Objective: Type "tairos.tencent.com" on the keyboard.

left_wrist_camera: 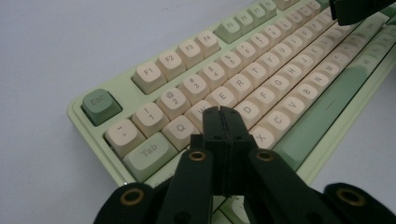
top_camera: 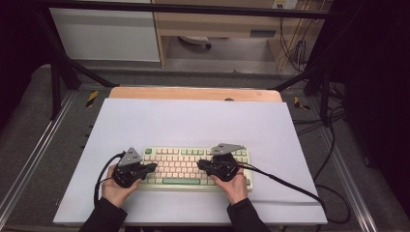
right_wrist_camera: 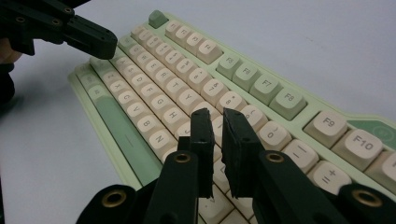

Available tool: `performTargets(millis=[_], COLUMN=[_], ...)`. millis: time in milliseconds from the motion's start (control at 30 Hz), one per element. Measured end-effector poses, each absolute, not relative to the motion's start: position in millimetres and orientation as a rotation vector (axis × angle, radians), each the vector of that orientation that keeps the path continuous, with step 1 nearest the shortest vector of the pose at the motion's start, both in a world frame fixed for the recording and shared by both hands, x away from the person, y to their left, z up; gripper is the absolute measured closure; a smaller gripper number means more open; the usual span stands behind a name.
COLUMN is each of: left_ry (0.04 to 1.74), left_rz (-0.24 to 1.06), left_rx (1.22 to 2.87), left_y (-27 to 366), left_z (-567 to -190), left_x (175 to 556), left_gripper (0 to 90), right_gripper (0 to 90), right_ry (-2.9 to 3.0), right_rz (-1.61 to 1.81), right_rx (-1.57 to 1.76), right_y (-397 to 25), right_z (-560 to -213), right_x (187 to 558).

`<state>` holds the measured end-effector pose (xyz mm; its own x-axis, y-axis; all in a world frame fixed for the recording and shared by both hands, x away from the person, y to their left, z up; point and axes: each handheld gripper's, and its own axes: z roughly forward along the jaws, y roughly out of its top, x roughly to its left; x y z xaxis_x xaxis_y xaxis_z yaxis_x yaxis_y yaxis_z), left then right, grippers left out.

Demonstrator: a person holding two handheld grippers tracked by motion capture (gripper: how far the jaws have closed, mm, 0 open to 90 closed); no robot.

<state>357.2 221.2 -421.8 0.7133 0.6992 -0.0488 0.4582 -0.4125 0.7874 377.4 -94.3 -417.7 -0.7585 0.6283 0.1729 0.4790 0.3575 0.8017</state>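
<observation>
Currently both grippers hover over the keyboard [top_camera: 196, 166], which lies on the white sheet's near half; judged step: pressing keys. Left gripper [left_wrist_camera: 225, 112]: jaws pressed together, empty, tip above W/S. Right gripper [right_wrist_camera: 216, 116]: jaws slightly apart, empty, above I/O. Next: straight downward tap.

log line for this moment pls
left gripper: shut, over keyboard left | right gripper: slightly open, empty, over right

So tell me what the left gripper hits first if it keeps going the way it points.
Most likely the keyboard: the left gripper, fingers shut, aims down at the letter keys near W and S. The exact key is unclear, since depth is hard to judge.
</observation>
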Motion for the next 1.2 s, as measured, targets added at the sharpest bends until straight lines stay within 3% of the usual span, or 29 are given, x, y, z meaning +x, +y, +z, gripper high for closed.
performTargets(millis=[300,1200], left_ry=[0.878,0.874], left_rz=[0.367,0.367], left_rx=[2.079,2.080], left_y=[221.6,221.4], left_z=[-421.5,-420.9], left_x=[357.2,357.1], left_gripper=[90.0,90.0], right_gripper=[90.0,90.0], right_ry=[2.462,2.470], right_rz=[1.359,1.348], right_rx=[1.023,1.034], right_y=[-82.4,-76.6], right_z=[-423.0,-429.7], right_x=[384.5,390.3])
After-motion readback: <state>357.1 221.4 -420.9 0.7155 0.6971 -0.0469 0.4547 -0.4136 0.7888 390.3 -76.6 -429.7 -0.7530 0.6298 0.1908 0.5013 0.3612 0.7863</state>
